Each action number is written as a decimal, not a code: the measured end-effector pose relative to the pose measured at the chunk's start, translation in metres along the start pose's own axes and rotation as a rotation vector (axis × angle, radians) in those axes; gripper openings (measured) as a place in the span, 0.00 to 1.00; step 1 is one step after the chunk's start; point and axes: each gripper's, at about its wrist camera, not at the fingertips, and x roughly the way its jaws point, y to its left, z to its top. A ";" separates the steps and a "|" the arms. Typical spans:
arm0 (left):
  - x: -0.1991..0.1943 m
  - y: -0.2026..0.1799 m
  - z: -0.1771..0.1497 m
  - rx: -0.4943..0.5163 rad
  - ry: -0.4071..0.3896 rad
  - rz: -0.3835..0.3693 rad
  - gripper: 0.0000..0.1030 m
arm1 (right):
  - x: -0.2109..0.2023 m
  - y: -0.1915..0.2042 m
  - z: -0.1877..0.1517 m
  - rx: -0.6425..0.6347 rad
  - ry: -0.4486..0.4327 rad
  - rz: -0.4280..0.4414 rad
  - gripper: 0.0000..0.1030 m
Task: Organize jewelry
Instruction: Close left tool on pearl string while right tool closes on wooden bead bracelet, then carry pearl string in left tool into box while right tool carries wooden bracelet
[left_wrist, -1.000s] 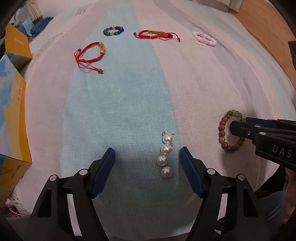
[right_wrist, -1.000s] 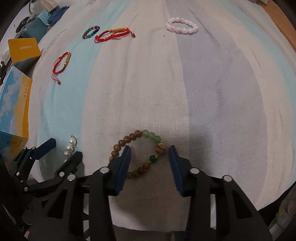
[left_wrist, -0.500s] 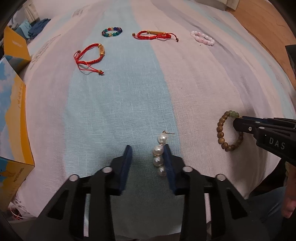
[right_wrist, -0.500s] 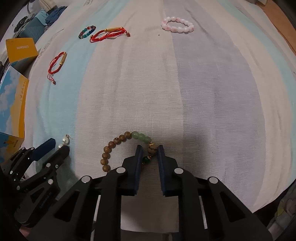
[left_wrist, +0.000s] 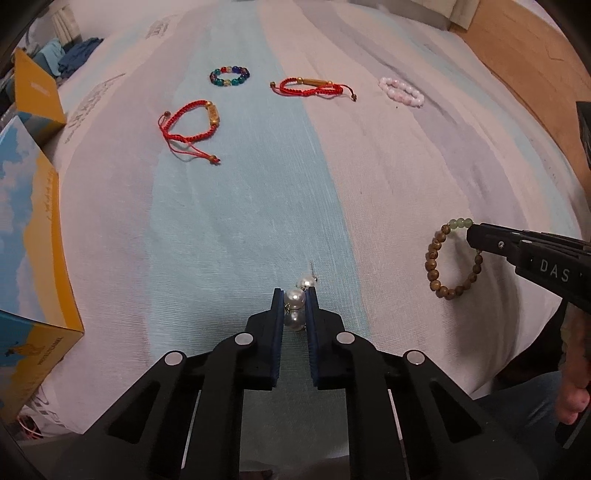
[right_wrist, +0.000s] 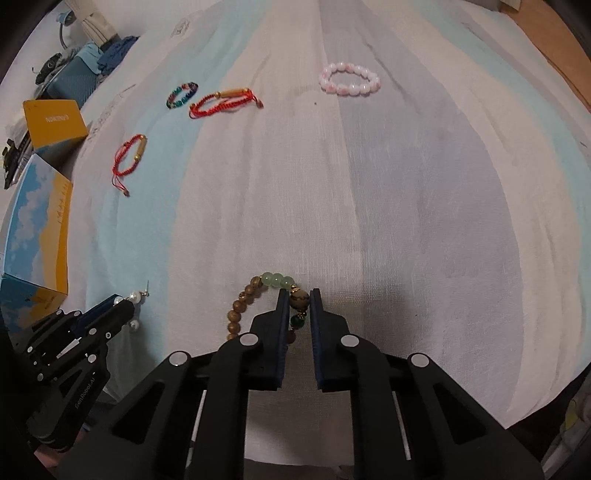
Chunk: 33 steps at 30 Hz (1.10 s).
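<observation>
A wide cloth (left_wrist: 240, 206) with lengthwise bands of pale blue, cream and grey covers the surface; whether a bed or a counter lies under it cannot be told. Bare wood (left_wrist: 524, 55) shows past its far right edge.

The left gripper (left_wrist: 295, 295) is clamped on a pearl earring (left_wrist: 295, 297) near the front edge of the blue band, one pearl and the post sticking out beyond the tips. The right gripper (right_wrist: 297, 297) is pinched on the large brown bead of a wooden bead bracelet (right_wrist: 240, 306), whose loop with green beads lies on the cream band, to the right of the earring.

Further back lie two red cord bracelets, one (left_wrist: 192, 125) on the left and one (left_wrist: 310, 86) in the middle, with a multicoloured bead ring (left_wrist: 229, 76) between them and a pink bead bracelet (left_wrist: 400, 91) off to the right, all well apart from the grippers.

Along the left edge stand a blue-and-yellow box (left_wrist: 29, 236) printed with clouds and a smaller yellow box (right_wrist: 55, 125) behind it. Beyond those, in the far left corner, are crumpled blue clothes (right_wrist: 107, 55) and some dark clutter too small to identify.
</observation>
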 end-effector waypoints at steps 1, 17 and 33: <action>-0.002 0.001 0.000 -0.003 -0.003 -0.002 0.10 | -0.002 -0.001 -0.001 -0.001 -0.005 0.001 0.10; -0.044 0.011 0.014 -0.050 -0.091 0.022 0.10 | -0.031 0.011 0.008 -0.004 -0.089 0.033 0.10; -0.088 0.024 0.032 -0.055 -0.156 0.036 0.10 | -0.070 0.026 0.024 0.001 -0.166 0.018 0.10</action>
